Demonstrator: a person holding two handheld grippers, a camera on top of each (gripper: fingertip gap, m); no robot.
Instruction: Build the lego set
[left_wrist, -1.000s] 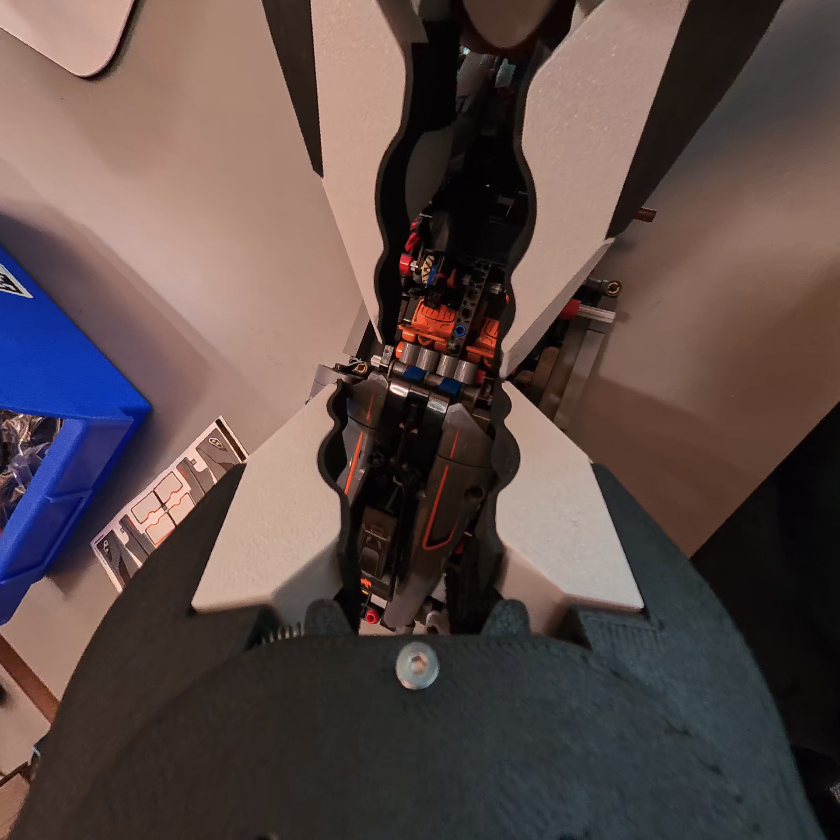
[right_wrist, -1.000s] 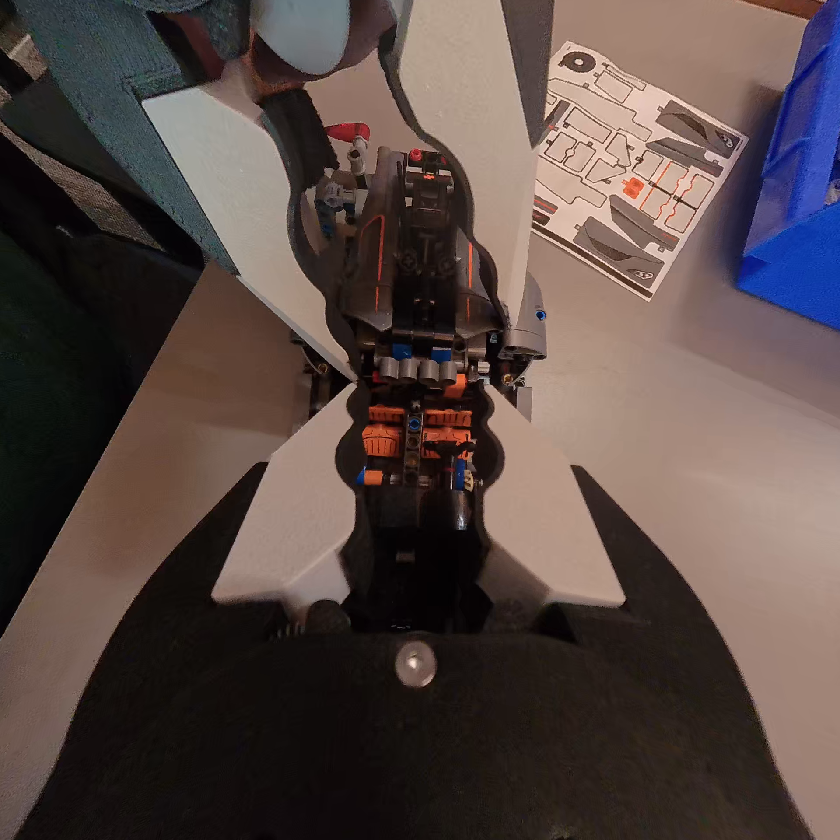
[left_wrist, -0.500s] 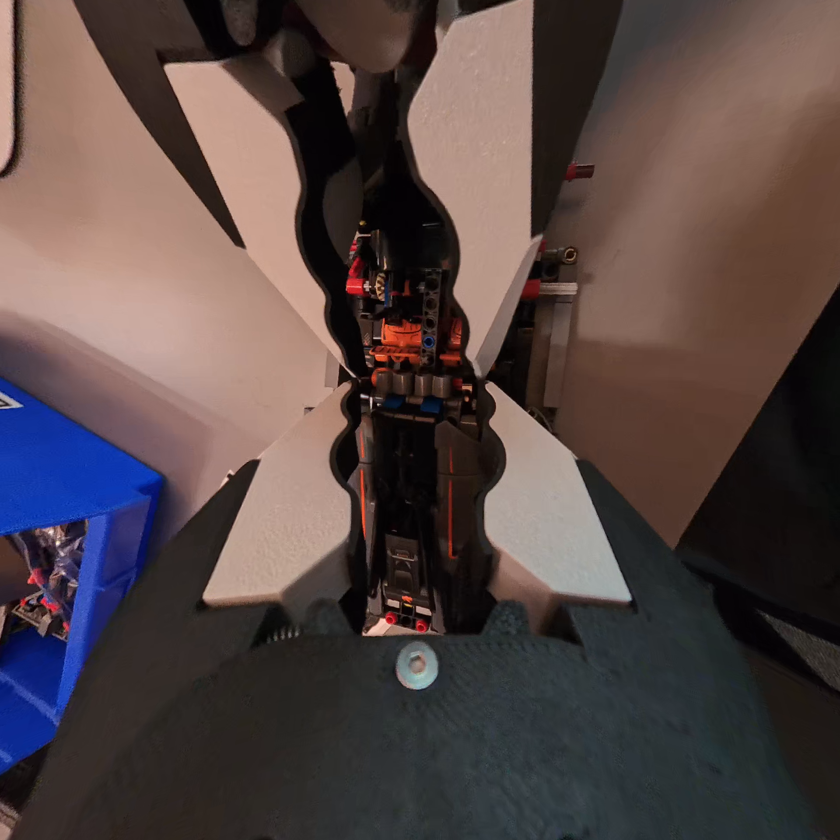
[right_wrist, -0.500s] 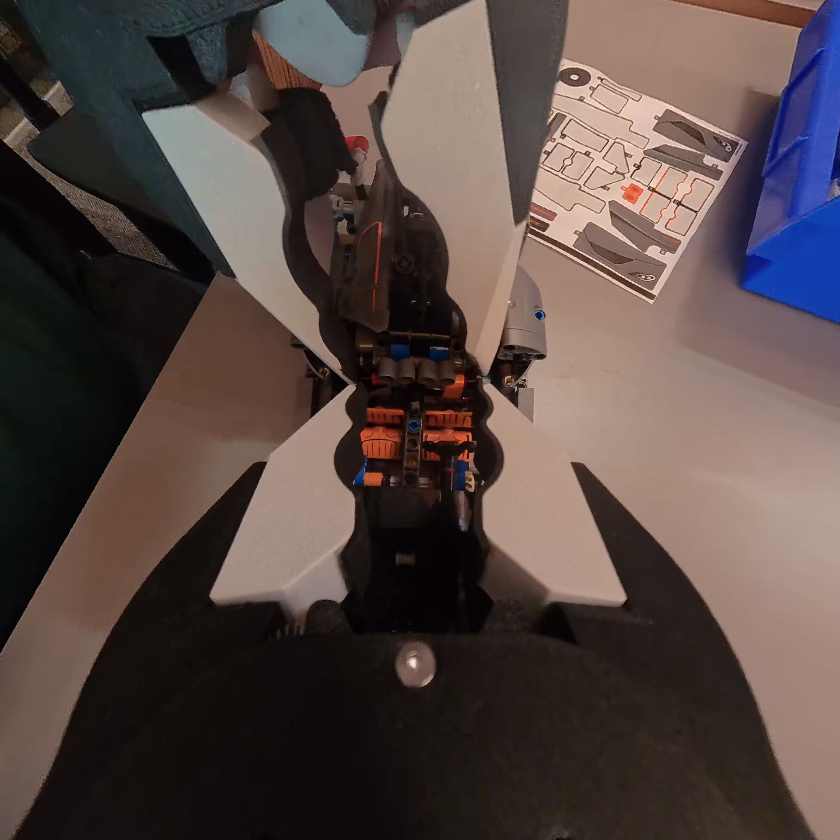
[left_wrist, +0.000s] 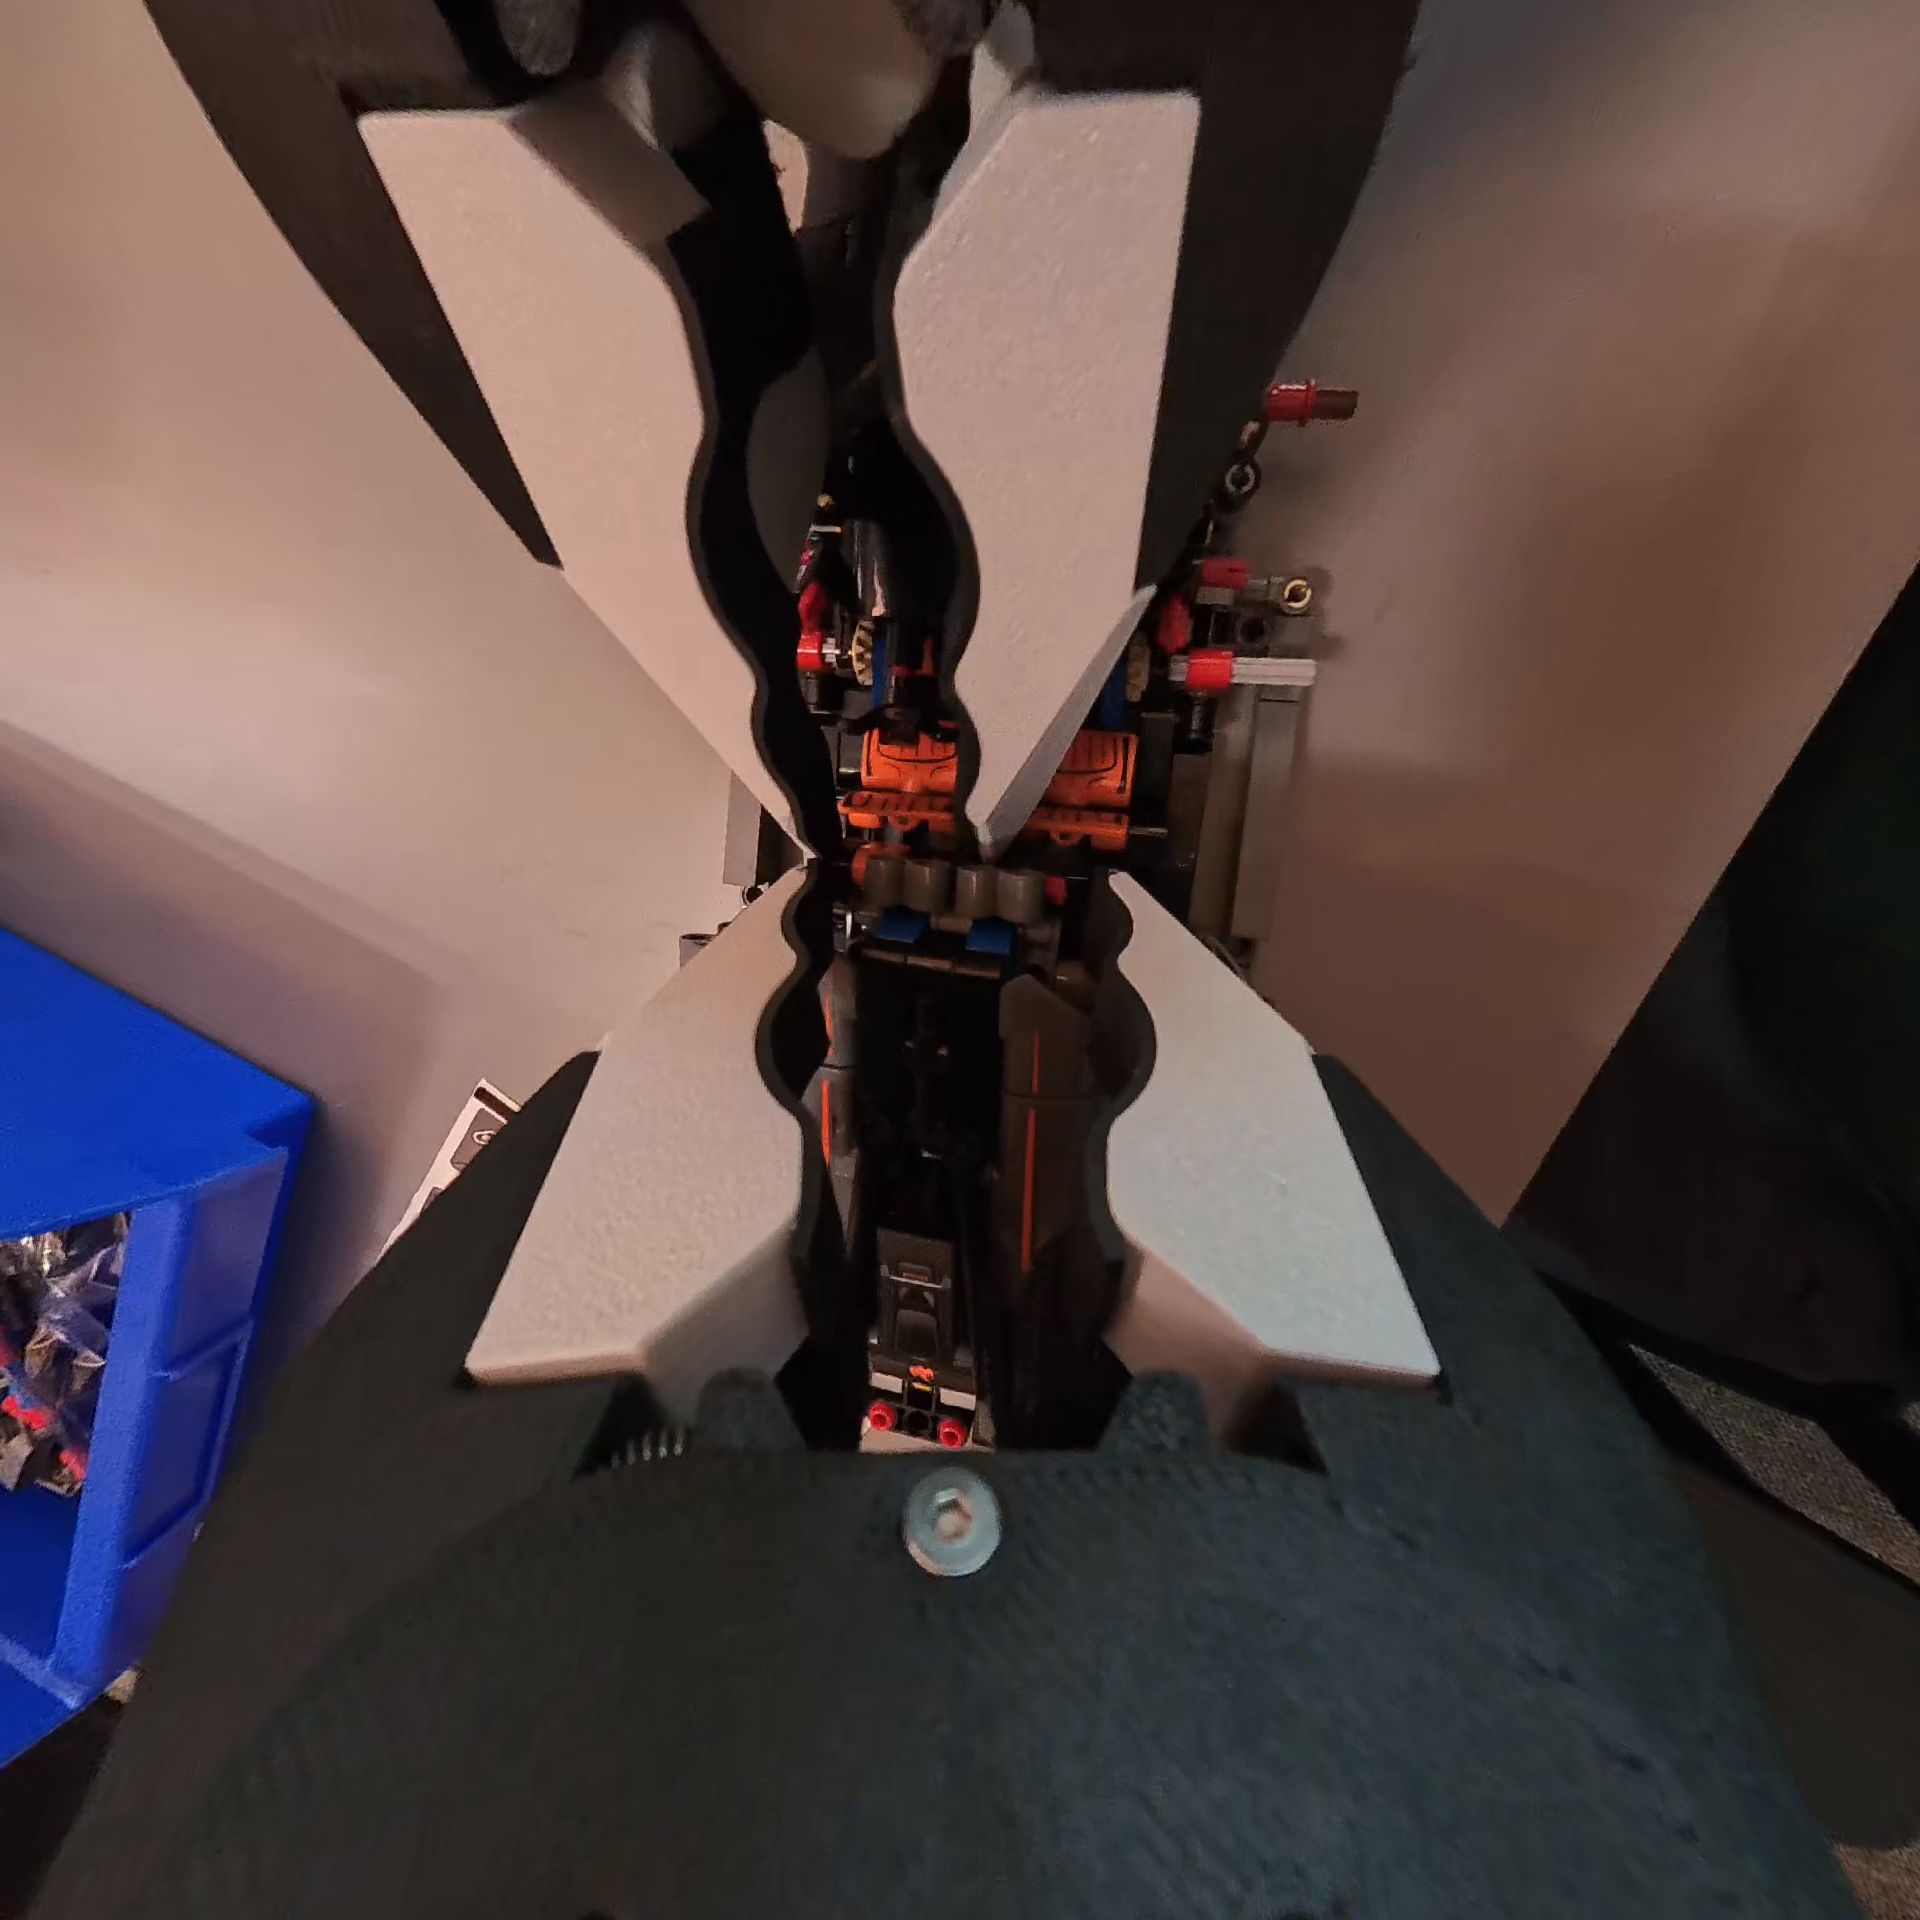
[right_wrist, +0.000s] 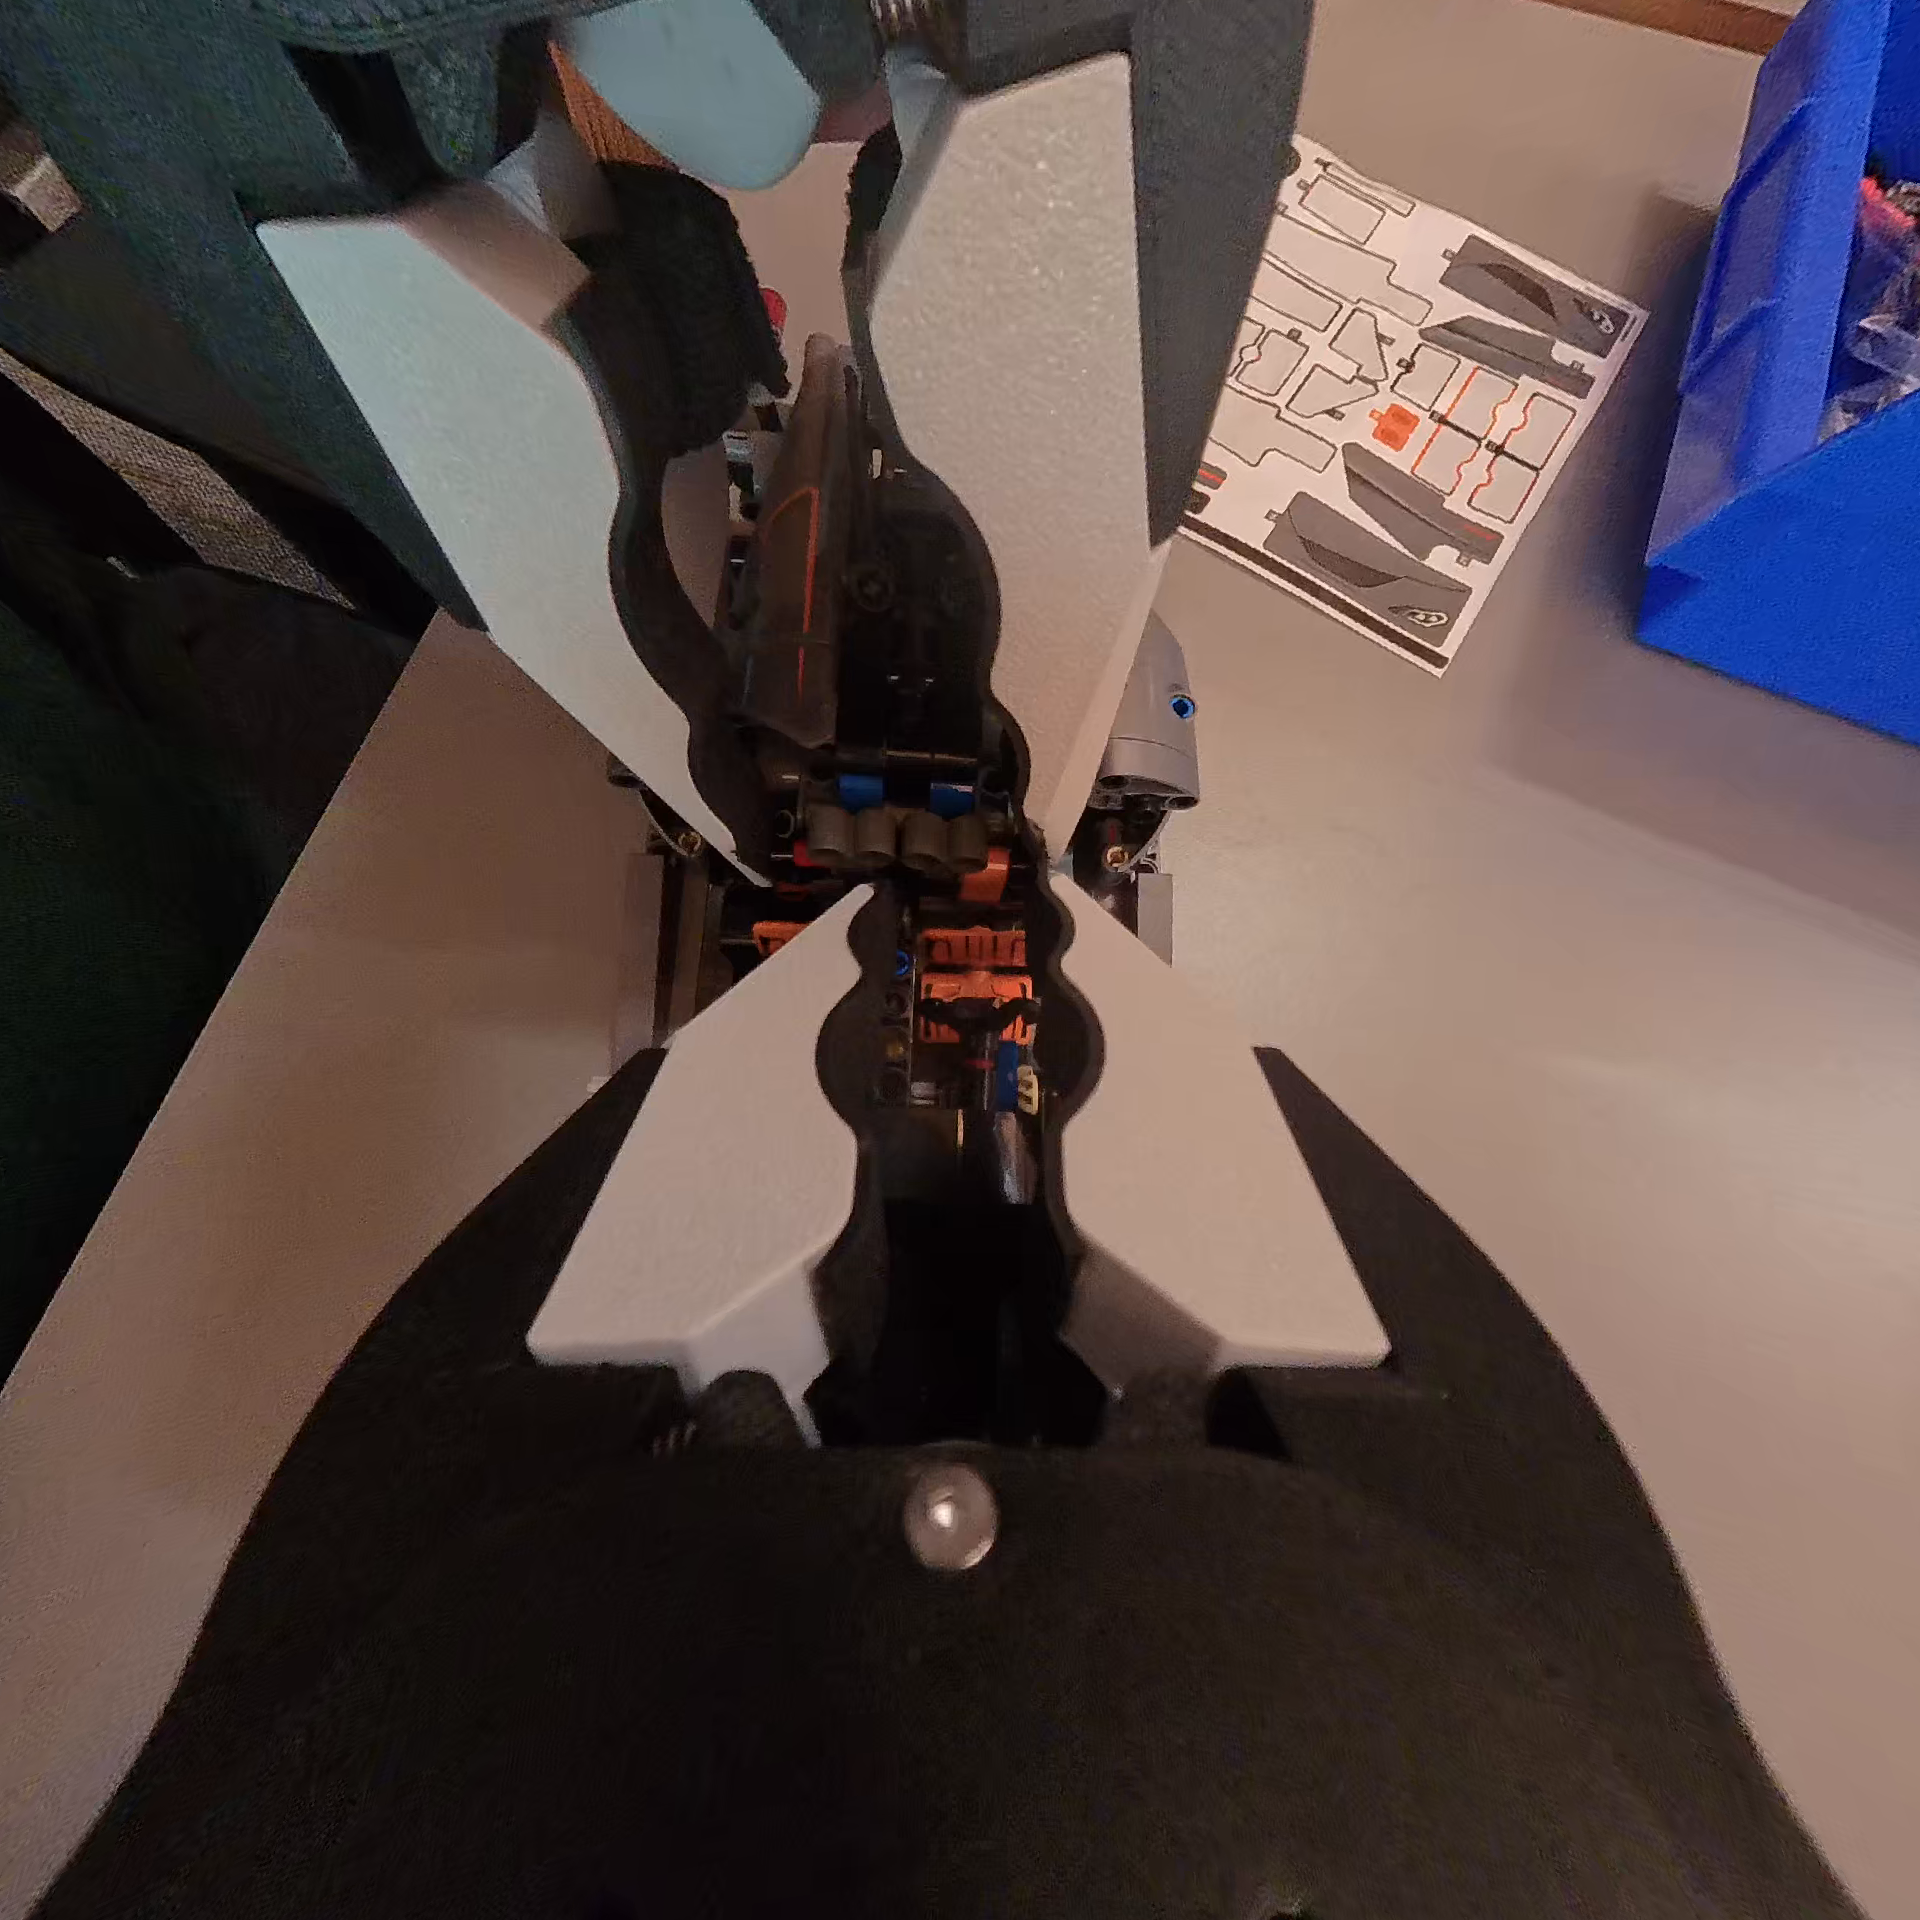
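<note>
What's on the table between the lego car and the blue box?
In the right wrist view, a sticker sheet lies on the table between the lego car and the blue box.

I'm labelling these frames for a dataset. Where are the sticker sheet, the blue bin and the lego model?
sticker sheet (right_wrist: 1392, 416): right wrist view, middle of the printed sheet.
blue bin (right_wrist: 1787, 540): right wrist view, its outer side wall.
lego model (left_wrist: 904, 764): left wrist view, an orange seat part between the fingers.
</note>
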